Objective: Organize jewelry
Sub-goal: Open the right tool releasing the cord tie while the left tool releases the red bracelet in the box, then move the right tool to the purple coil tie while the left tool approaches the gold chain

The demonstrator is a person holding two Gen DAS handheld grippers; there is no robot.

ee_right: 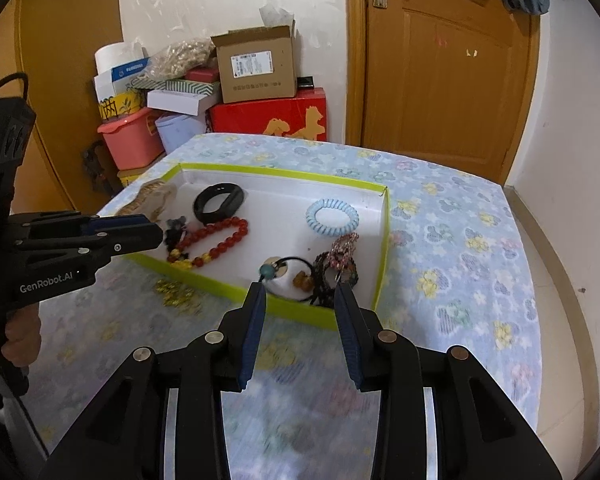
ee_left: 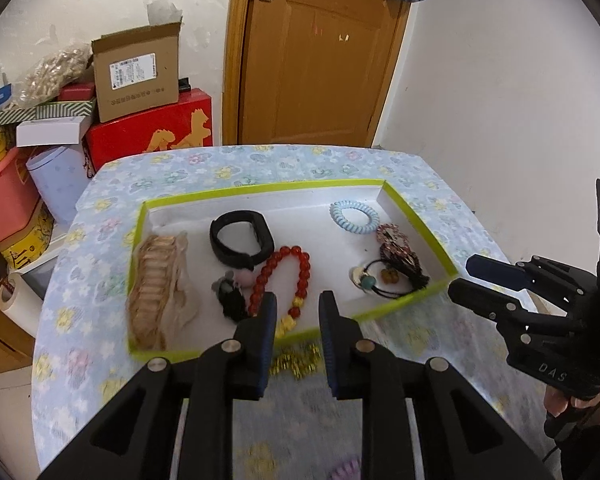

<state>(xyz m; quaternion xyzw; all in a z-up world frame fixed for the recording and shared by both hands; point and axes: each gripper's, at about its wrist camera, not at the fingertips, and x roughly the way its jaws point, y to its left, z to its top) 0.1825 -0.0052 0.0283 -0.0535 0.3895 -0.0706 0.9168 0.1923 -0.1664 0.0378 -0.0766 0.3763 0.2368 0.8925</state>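
A shallow white box with a lime-green rim (ee_left: 260,190) (ee_right: 284,174) sits on the flowered tablecloth. It holds a red bead bracelet (ee_left: 300,270) (ee_right: 220,240), a black band (ee_left: 238,242) (ee_right: 218,202), a blue coil hair tie (ee_left: 354,216) (ee_right: 332,216), dark hair ties with charms (ee_left: 396,268) (ee_right: 332,268) and a beige clip (ee_left: 156,292). A gold chain (ee_left: 296,362) (ee_right: 176,294) lies on the cloth outside the box's near edge. My left gripper (ee_left: 298,312) (ee_right: 156,226) is open and empty just above the chain. My right gripper (ee_right: 300,300) (ee_left: 462,276) is open and empty at the box's near right corner.
Stacked cardboard, red and white boxes (ee_left: 140,76) (ee_right: 256,68) and a pink tub (ee_left: 4,200) stand beyond the table's far left. A wooden door (ee_left: 316,52) is behind. A purple object (ee_left: 344,470) lies on the cloth near the bottom edge.
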